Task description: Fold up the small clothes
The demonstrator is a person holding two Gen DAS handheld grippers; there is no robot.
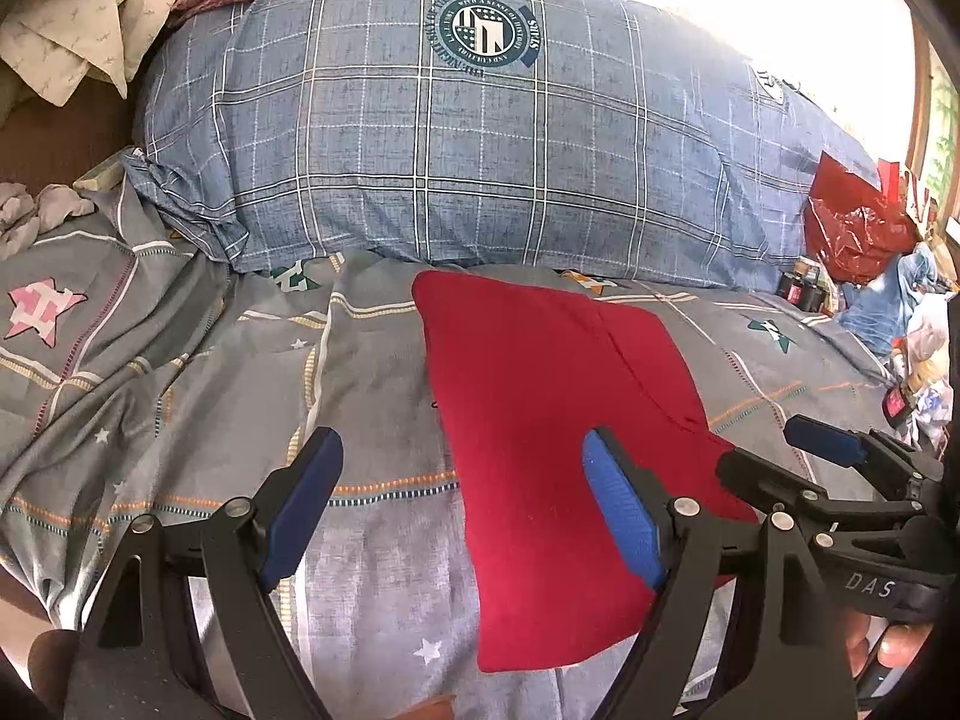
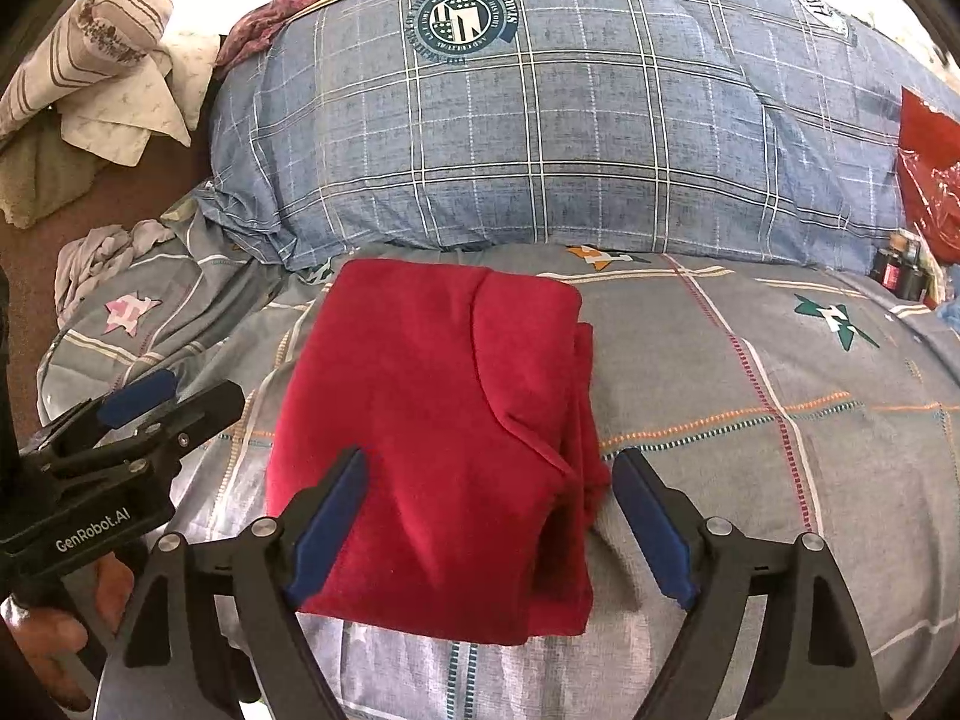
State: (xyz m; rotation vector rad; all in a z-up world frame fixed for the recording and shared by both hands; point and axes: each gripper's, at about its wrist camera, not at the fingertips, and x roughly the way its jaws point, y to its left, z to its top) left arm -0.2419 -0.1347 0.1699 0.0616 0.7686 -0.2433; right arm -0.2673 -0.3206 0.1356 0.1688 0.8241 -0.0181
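Lengthwise, folded red garment points toward pillow.

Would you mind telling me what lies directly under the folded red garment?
The red garment rests on the grey patterned bedsheet, whose stripes and stars show all around it. Whatever lies beneath the cloth, and its own inner folded layers, is covered and cannot be seen.

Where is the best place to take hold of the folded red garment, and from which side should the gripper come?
Probably the near right corner of the red garment, where the stacked layer edges show. Bring the right gripper, now open above the cloth, in low from the near right, so its fingers pinch all layers together. The top face is flat and offers no ridge.
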